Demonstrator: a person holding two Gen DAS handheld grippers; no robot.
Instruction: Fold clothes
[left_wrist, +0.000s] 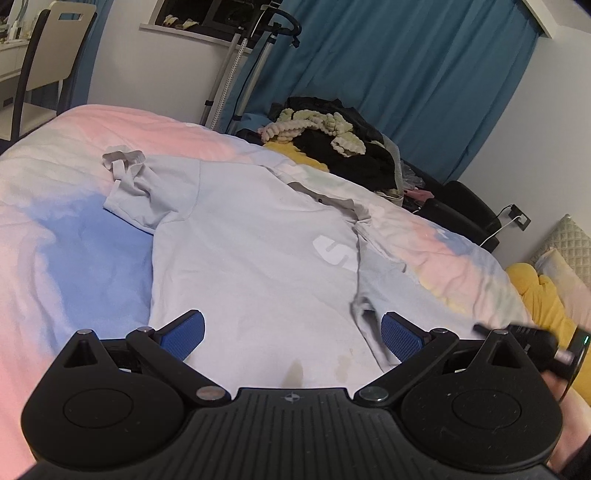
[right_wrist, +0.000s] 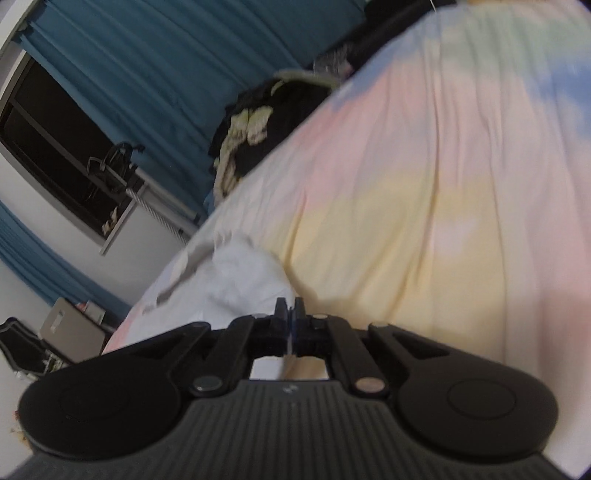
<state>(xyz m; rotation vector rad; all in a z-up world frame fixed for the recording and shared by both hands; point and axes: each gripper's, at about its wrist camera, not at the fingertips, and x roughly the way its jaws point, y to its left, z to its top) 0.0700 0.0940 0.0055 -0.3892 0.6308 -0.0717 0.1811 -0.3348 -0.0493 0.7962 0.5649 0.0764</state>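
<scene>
A pale grey T-shirt (left_wrist: 240, 240) with a white print lies spread on the pastel bedspread (left_wrist: 55, 258), one sleeve crumpled at the far left. My left gripper (left_wrist: 293, 332) hovers just over the shirt's near part, its blue pads (left_wrist: 184, 332) wide apart with nothing between them. In the right wrist view my right gripper (right_wrist: 290, 314) is shut at a bunched edge of the shirt (right_wrist: 236, 273). A thin pale strip of cloth shows between its pads. The bedspread (right_wrist: 406, 184) fills the rest of that tilted, blurred view.
A heap of dark clothes with a fluffy cream piece (left_wrist: 332, 147) sits past the bed's far edge, in front of blue curtains (left_wrist: 406, 74). A chair (left_wrist: 48, 55) stands far left and a steamer stand (left_wrist: 240, 74) behind the bed. Yellow bedding (left_wrist: 535, 295) lies right.
</scene>
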